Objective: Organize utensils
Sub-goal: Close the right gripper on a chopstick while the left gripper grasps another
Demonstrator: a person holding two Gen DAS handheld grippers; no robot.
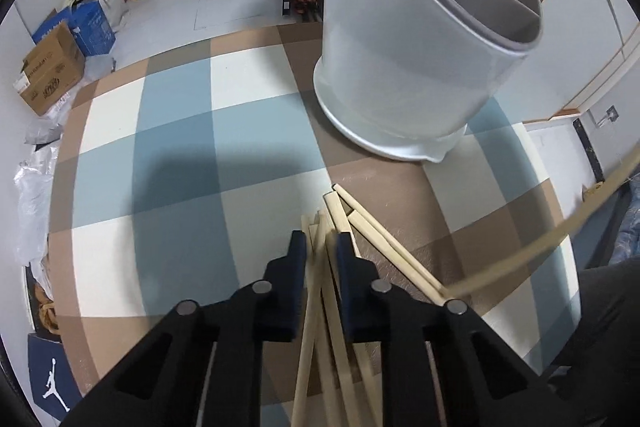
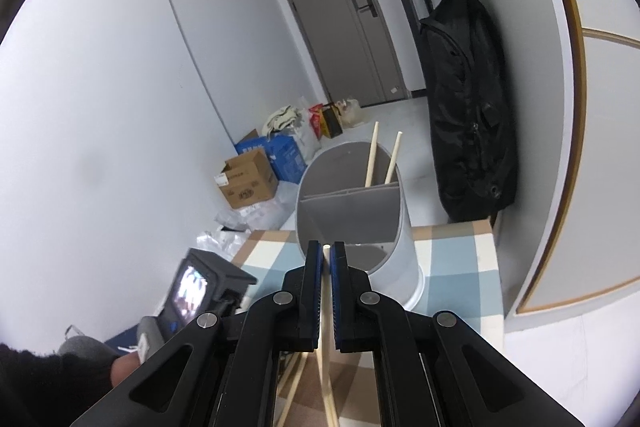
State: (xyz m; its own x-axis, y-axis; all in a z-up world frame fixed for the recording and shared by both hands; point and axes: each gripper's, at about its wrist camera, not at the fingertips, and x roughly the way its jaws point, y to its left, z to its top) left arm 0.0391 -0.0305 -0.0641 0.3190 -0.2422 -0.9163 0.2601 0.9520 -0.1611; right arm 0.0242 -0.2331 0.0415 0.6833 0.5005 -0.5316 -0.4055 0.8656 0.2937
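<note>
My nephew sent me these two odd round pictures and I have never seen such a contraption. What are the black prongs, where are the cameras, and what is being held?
A person holds a two-finger tool in each hand, each with a wide-angle camera looking along its black fingers. The left camera shows the left gripper shut on wooden chopsticks from a loose pile on a checked tablecloth. The right camera shows the right gripper shut on one chopstick, raised before a grey divided utensil holder where two more chopsticks already stand.
</note>
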